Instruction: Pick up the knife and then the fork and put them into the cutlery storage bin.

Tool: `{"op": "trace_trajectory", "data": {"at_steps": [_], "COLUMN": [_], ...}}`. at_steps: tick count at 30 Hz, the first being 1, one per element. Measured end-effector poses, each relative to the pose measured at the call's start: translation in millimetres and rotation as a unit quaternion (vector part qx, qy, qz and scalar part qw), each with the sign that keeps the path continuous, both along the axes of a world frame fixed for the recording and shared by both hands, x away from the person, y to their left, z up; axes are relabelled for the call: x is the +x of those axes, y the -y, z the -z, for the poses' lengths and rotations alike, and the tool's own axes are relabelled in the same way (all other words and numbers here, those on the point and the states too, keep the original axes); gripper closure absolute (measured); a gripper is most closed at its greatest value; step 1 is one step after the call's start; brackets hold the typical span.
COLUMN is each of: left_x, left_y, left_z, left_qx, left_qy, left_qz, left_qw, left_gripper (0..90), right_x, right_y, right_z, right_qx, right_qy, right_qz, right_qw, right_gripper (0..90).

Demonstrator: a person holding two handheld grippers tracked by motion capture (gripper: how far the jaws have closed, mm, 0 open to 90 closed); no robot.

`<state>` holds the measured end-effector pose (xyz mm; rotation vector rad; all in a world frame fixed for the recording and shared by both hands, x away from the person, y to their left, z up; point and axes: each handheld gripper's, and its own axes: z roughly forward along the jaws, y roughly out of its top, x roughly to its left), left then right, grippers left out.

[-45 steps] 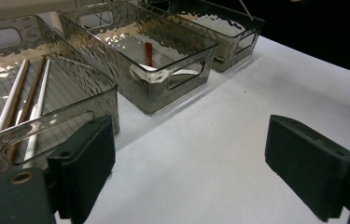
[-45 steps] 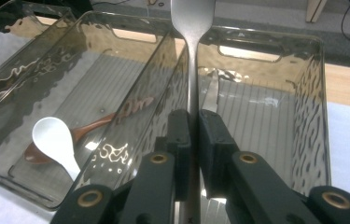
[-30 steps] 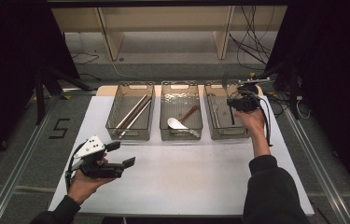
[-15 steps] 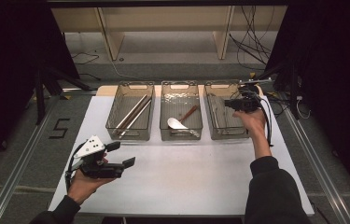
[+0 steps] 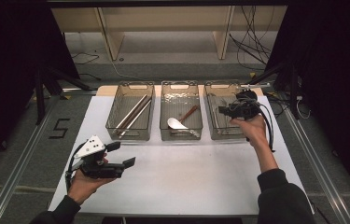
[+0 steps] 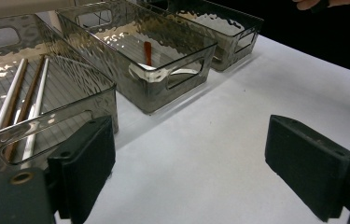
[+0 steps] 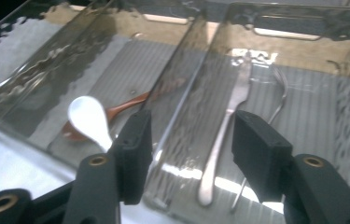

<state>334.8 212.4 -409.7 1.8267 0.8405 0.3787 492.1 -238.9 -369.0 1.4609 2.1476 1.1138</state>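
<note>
White table top (image 5: pixel 182 182) fills the middle of the scene, with dark floor on both sides and a pale shelf unit behind it. At the left near edge, the left gripper (image 5: pixel 121 156) rests in the person's left hand just above the table, its jaws spread wide with nothing between them; in the left gripper view (image 6: pixel 191 172) only bare white surface lies between the two black pads. Beyond it stands a row of three smoky clear bins along the far edge. First in the row, the left bin (image 5: pixel 130 112) holds a few long rods (image 5: pixel 133 114) lying side by side. Next to it, the middle bin (image 5: pixel 181 112) holds a white spoon (image 5: pixel 176 123) and a brown spoon (image 5: pixel 189 113) crossing near their bowls. Farthest right, the right bin (image 5: pixel 215 126) holds a metal fork (image 7: pixel 226 126), lying flat along the bin's ridged bottom. Over that bin hangs the right gripper (image 5: pixel 223 111), held in the person's right hand; its jaws have just been opening, and in the right gripper view (image 7: pixel 191 140) they stand apart above the fork, clear of it, with the wall shared by the middle and right bins showing between them.
</note>
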Motion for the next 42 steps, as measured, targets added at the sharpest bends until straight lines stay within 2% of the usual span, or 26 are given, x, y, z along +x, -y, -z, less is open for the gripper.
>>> {"op": "trace_trajectory", "data": {"at_steps": [8,9,14,17,24,32,38,42], "left_x": [1.7,1.9,1.6,2.0,2.3,-0.3,-1.3,-1.4], "left_y": [3.4,3.2,2.8,3.0,4.0,0.1,0.4,-0.1], "left_z": [-0.7,-0.4,-1.5,-0.6,-1.1,-0.6,-0.8,-0.9], "left_qx": [-0.001,0.004,-0.002,-0.001,0.001,-0.002,-0.002,-0.002], "left_qy": [-0.001,-0.001,-0.001,-0.003,-0.001,0.000,0.000,0.001], "left_qz": [0.002,0.004,0.000,0.000,0.001,-0.001,0.001,0.000], "left_qw": [1.0000,1.0000,1.0000,1.0000,1.0000,1.0000,1.0000,1.0000], "left_gripper": [15.7,15.7,15.7,15.7,15.7,15.7,15.7,15.7], "right_x": [-26.0,-28.6,-38.1,-42.8,-59.4,-80.5,-96.9,-109.5], "right_y": [-1.4,-1.2,-2.7,-6.2,-14.2,-23.5,-30.1,-31.3], "right_z": [6.4,7.4,6.3,5.1,0.8,9.0,12.6,14.4], "right_qx": [0.023,0.027,0.045,0.040,0.048,0.042,0.043,0.056], "right_qy": [0.011,0.013,0.015,0.016,0.033,0.042,0.058,0.068], "right_qz": [-0.018,-0.021,-0.033,-0.043,-0.058,-0.079,-0.094,-0.101], "right_qw": [0.9995,0.9993,0.9983,0.9982,0.9966,0.9951,0.9929,0.9910], "right_gripper": [38.1,37.2,33.0,31.3,30.3,28.5,27.7,27.0]}}
